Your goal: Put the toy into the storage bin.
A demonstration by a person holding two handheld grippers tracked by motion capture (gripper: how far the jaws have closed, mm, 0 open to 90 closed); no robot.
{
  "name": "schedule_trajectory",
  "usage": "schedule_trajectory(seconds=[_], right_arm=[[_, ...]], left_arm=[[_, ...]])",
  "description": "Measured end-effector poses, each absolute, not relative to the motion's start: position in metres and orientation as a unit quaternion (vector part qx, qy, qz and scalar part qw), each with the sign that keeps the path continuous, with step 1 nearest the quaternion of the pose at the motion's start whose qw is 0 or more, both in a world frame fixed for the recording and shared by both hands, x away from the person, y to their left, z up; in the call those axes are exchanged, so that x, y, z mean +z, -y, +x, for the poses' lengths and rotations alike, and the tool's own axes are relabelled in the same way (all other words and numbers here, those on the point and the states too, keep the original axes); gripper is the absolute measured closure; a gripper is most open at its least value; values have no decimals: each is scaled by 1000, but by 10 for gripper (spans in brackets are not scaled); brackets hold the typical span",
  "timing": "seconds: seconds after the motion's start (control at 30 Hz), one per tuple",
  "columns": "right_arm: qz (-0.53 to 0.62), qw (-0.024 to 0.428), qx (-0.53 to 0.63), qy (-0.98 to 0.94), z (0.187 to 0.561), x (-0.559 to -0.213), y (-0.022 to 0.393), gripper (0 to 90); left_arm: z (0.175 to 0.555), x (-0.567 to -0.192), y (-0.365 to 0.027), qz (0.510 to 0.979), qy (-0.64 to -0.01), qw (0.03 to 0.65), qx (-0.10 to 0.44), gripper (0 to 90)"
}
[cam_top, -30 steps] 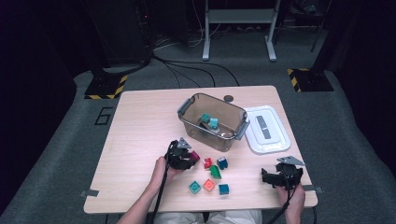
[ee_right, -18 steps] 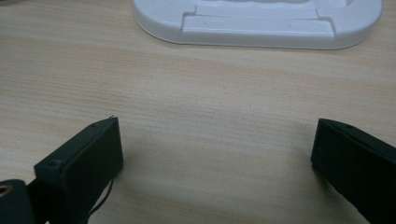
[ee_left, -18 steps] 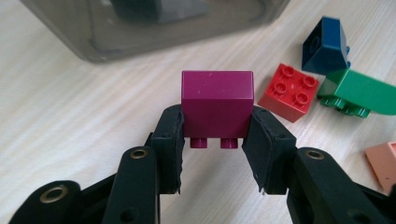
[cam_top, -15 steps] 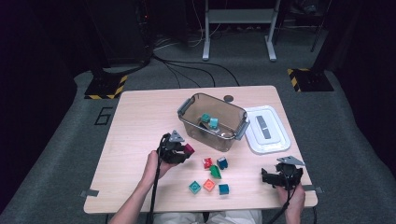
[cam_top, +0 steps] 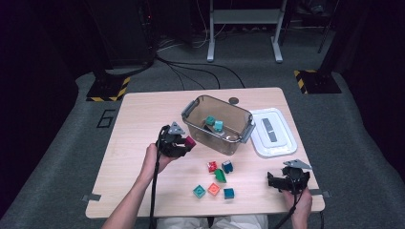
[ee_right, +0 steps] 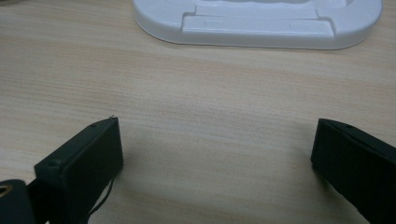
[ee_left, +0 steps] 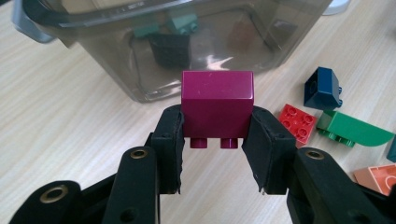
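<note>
- Magenta brick (ee_left: 217, 103): held clear of the worktop (cam_top: 138, 124) between the two jaws of the left tongs (ee_left: 217, 140), studs turned down and back toward the hand, smooth face up; in the high view it sits at the tip of the left tongs (cam_top: 184, 145).
- Key relation: the clear bin (cam_top: 217, 125) lies straight ahead of the brick, along the line of the jaws; the brick is just short of the bin's near wall and appears lower than its rim. Judged from this, the likely step is a drop into the bin, which calls for a lift over the rim and then a short reach forward.
- Bin contents: two teal bricks (cam_top: 214, 124) already lie inside.
- Loose bricks (cam_top: 217, 179): a cluster on the worktop to the right of the left tongs, between the two hands.
- Right tongs (cam_top: 285, 180): jaws spread wide and empty, low over bare worktop at the near right corner, well apart from the bin, so the left hand (cam_top: 155, 160) is the nearer one.
- White lid (ee_right: 257, 21): flat on the worktop beyond the right tongs, beside the bin.
</note>
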State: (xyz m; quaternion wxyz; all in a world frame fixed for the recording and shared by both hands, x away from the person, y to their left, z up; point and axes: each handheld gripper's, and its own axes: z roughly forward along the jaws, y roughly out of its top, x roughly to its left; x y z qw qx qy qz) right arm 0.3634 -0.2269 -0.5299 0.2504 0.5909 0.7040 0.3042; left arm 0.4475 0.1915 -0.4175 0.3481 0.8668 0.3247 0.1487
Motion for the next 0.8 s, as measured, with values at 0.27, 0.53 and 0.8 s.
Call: schedule_trajectory(seconds=[0.27, 0.53, 0.8], right_arm=[[591, 250, 304, -704, 363, -530, 227, 15], [591, 251, 304, -704, 363, -530, 227, 15], [590, 250, 304, -705, 364, -530, 227, 14]], left_arm=[[453, -399, -191, 867, -321, 348, 157, 587], [460, -387, -190, 865, -327, 346, 159, 587], [468, -372, -189, 861, -329, 352, 161, 587]])
